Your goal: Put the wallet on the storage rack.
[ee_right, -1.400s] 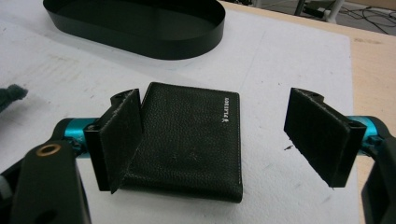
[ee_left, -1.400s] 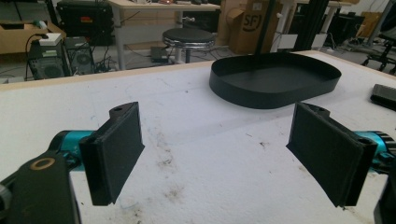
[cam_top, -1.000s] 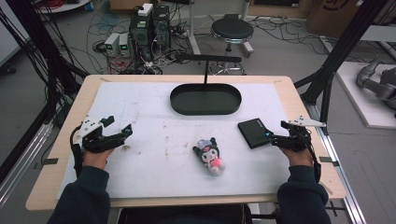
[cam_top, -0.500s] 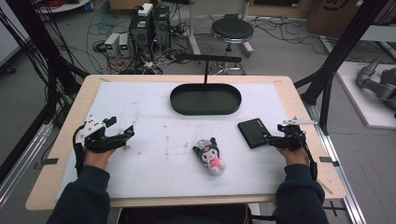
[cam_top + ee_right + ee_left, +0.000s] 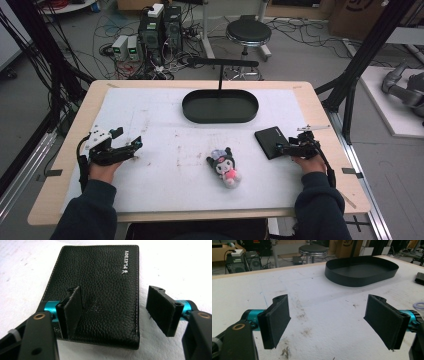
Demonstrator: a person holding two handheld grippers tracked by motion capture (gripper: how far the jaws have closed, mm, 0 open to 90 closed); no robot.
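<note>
The right gripper [image 5: 289,148] sat at the near right of the table [image 5: 300,195], its tips at the edge of the black wallet [image 5: 270,141]. In the right gripper view the wallet [image 5: 100,290] lay flat on the white cover with its short end toward the camera. One jaw stood over the leather, the other beyond the stitched long edge, above the cover. The jaws had just been closing, yet they were apart, and the outer pad had not met the wallet's edge.

The left gripper [image 5: 134,145] hovered low over the left side of the table, well apart from everything. In its own view, the left gripper [image 5: 327,320] stood wide open with nothing but stained cover between the jaws.

A plush doll [image 5: 225,165] lay between the two hands, nearer the front edge. The oval black tray [image 5: 220,106] sat toward the far edge, beyond the doll.
</note>
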